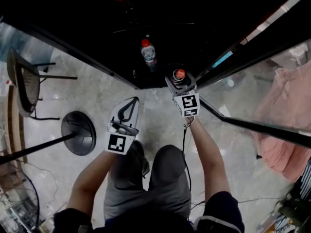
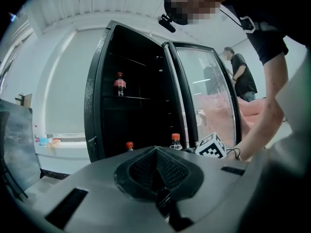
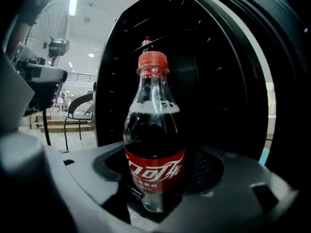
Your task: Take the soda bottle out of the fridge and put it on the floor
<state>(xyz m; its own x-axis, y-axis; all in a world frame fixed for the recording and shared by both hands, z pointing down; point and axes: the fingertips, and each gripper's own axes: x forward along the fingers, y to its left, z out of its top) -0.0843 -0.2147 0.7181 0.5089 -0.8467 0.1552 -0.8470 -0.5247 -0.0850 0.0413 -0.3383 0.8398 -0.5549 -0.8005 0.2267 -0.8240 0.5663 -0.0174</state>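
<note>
1. The step in hand looks like the take-out. The soda bottle point(image 3: 154, 144) is clamped around its label by the right gripper point(image 1: 181, 85), right at the mouth of the fridge point(image 2: 95, 96), down at the bottom level, with the dark interior behind it.
2. The left gripper point(image 1: 134, 102) is parked a bit out in front of the fridge, over the floor point(image 1: 97, 89). Its jaws are pressed together and nothing is caught between them.
3. The bottle's long axis is set vertical, red cap pointing straight up and base hanging just below the jaws.
4. Next move, as a guess: the bottle needs to be drawn clear of the fridge's lower edge. Then it should be lowered upright until the base is flat on the floor in front of the fridge, and only then let go.
5. Two other bottles are seen inside the fridge: a red-capped one point(image 1: 148, 52) deeper in at the bottom, and a cola one point(image 2: 119, 84) on an upper shelf.
</note>
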